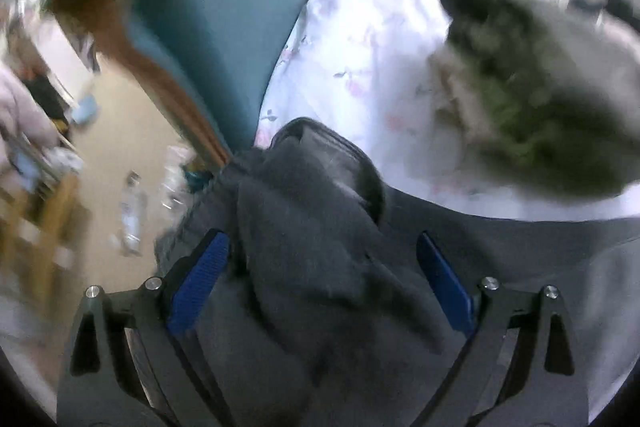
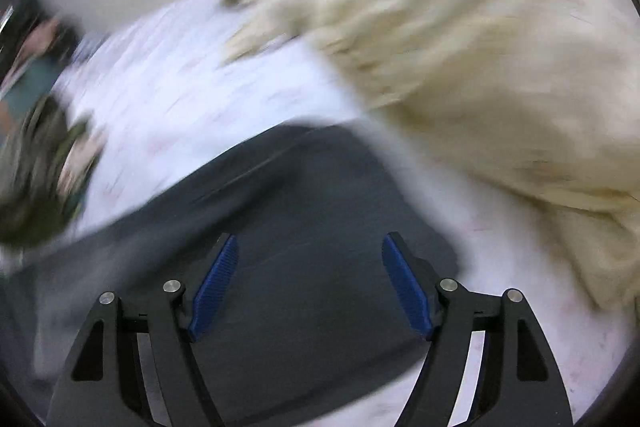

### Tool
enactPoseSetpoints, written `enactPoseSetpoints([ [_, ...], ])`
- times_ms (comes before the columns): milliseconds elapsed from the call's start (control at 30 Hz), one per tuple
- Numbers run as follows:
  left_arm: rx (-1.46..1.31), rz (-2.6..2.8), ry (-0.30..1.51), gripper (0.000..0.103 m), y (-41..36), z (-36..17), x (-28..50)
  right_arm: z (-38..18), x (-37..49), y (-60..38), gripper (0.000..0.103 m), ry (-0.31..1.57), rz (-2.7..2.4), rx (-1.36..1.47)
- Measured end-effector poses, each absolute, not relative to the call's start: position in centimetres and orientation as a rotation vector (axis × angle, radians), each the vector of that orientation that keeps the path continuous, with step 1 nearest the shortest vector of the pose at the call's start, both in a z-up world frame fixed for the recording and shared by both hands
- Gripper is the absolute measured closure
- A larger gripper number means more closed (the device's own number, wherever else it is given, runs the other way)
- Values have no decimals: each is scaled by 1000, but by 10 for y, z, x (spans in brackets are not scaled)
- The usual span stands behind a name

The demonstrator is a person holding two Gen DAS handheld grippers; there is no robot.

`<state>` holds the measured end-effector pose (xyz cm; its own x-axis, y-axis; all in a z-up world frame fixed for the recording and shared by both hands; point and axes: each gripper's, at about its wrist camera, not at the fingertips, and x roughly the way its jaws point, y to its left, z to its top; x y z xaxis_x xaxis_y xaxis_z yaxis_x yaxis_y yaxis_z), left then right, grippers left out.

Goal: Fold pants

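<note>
Dark grey pants (image 1: 320,227) lie on a white floral bedsheet (image 1: 360,47). In the left wrist view a bunched ridge of them, with the waistband (image 1: 332,147) at its far end, runs between the fingers of my left gripper (image 1: 322,267). That gripper stands wide open, and its blue pads (image 1: 200,279) do not press on the cloth. In the right wrist view a flat stretch of the pants (image 2: 304,195) lies under my right gripper (image 2: 310,279). It is open too, with nothing pinched. That view is blurred by motion.
A cream blanket (image 2: 480,47) is heaped at the right of the bed. A dark green garment (image 1: 540,107) lies beyond the pants and shows again (image 2: 36,179) at the left. A teal and brown bed end (image 1: 224,7) borders the sheet, with a tan floor (image 1: 120,147) and bottles beyond.
</note>
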<state>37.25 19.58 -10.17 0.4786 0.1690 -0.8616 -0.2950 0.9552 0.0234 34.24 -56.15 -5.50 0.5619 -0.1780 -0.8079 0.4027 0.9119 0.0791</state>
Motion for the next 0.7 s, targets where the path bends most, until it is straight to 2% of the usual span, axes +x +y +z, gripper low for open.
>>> enactPoseSetpoints([
  [67, -175, 256, 1027, 10, 192, -93, 354, -54, 333, -596, 27, 907, -434, 340],
  [233, -287, 199, 1051, 10, 177, -68, 302, -98, 319, -649, 28, 1017, -538, 498],
  [300, -264, 189, 1051, 9, 166, -59, 284, -119, 319, -649, 33, 1028, -498, 592],
  [400, -286, 181, 1078, 9, 161, -52, 263, -136, 328, -631, 47, 1065, -473, 549],
  [433, -304, 174, 1074, 9, 163, -50, 259, -138, 332, -624, 73, 1079, -467, 528],
  [467, -323, 162, 1065, 9, 161, -49, 253, -138, 335, -618, 88, 1086, -458, 505],
  [533, -298, 151, 1056, 9, 157, -52, 246, -128, 334, -608, 98, 1054, -467, 446],
  [700, -274, 210, 1070, 9, 166, -70, 245, -78, 311, -615, 99, 994, -517, 461],
])
